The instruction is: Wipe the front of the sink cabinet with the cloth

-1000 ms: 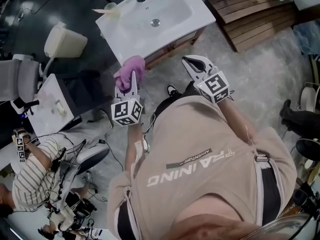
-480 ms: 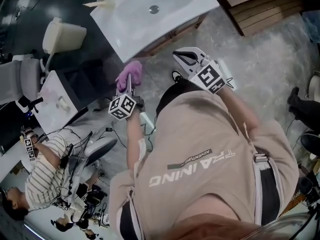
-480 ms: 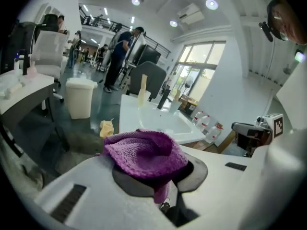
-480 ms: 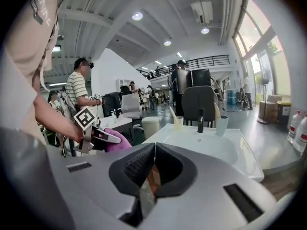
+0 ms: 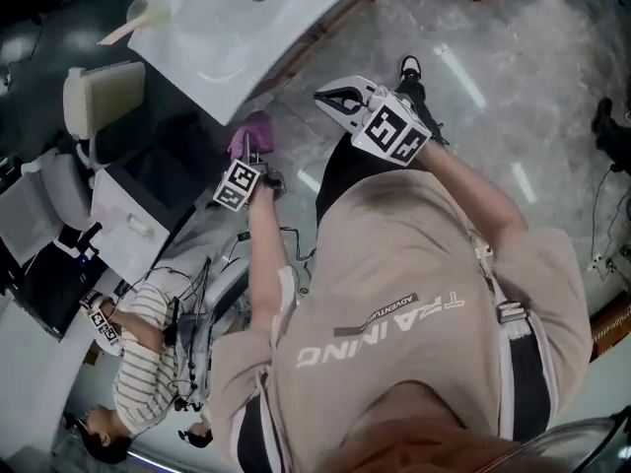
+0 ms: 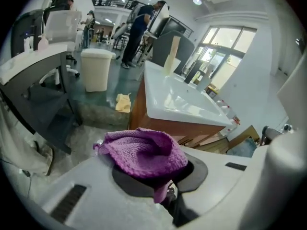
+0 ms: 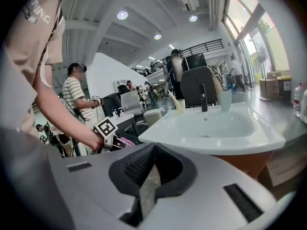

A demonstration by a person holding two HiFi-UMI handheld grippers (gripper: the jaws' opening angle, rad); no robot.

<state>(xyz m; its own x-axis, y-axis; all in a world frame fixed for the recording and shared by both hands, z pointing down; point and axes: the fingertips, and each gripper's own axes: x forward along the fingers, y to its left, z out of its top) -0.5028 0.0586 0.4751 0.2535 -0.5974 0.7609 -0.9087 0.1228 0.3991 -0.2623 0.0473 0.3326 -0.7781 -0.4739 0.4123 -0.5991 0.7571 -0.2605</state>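
Near sink cabinet [image 6: 192, 130] front, left claw [image 5: 253, 154] grips bunched purple cloth [image 6: 144, 150]; right claw [image 7: 153, 150] closed, empty, above floor [image 5: 513, 116].

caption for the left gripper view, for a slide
Left gripper clamps a purple cloth, facing the wooden sink cabinet.

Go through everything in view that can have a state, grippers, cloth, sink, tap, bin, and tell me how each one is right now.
left gripper: shut on the purple cloth
purple cloth: bunched, held, apart from the cabinet
right gripper: shut, empty
sink: basin empty
tap: off, no water running
cabinet front: cloth not yet on it
bin: lid on
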